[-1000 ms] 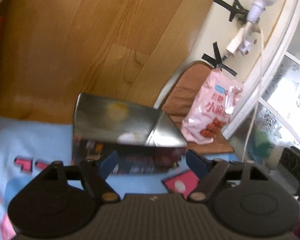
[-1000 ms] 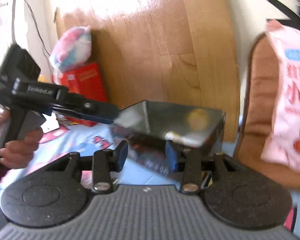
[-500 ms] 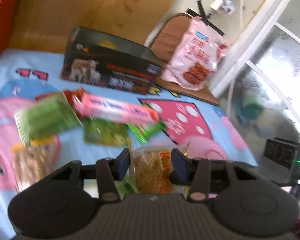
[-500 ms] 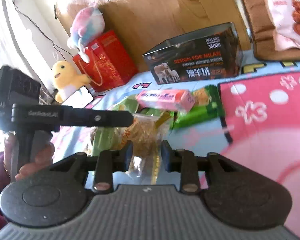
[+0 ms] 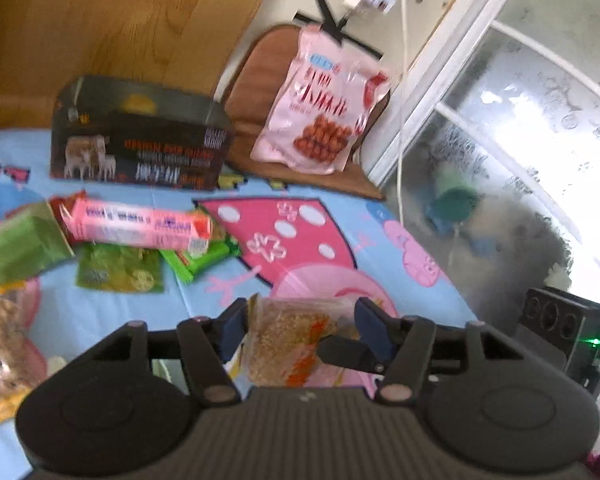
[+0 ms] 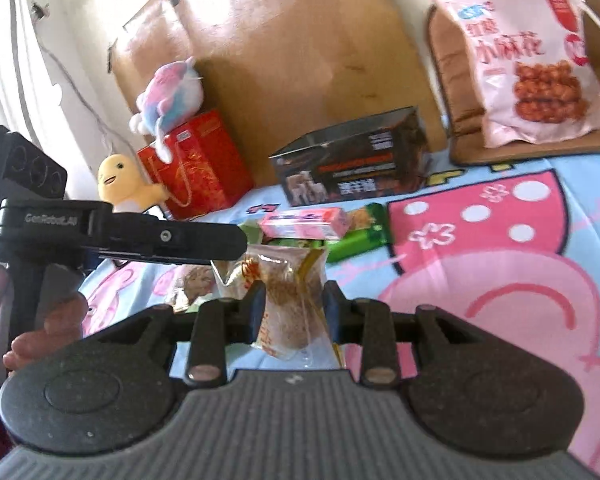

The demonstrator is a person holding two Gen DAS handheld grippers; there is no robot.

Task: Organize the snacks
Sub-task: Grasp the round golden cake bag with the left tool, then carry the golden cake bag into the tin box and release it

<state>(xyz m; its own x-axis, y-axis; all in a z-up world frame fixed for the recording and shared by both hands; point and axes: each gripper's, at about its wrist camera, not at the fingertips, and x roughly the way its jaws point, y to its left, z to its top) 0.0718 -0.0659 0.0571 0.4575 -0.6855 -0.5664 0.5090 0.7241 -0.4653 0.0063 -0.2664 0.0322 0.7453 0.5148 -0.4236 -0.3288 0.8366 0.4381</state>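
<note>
Surface: cartoon-print bed sheet point(image 5: 380, 240); no counter in view.
Left claw point(image 5: 302, 326): jaws opening around the clear crumb-snack packet point(image 5: 296, 340); pads look just clear of it.
Right claw point(image 6: 294, 306): jaws opening slightly, pads against the same packet point(image 6: 292, 300), lower centre of frame.
Loose snacks: pink biscuit pack point(image 5: 140, 222) and green packets point(image 5: 118, 268), heaped mid-left.
Dark carton point(image 5: 140, 148): behind the heap, nothing seen inside.
Progress: early; sorting largely undone.
</note>
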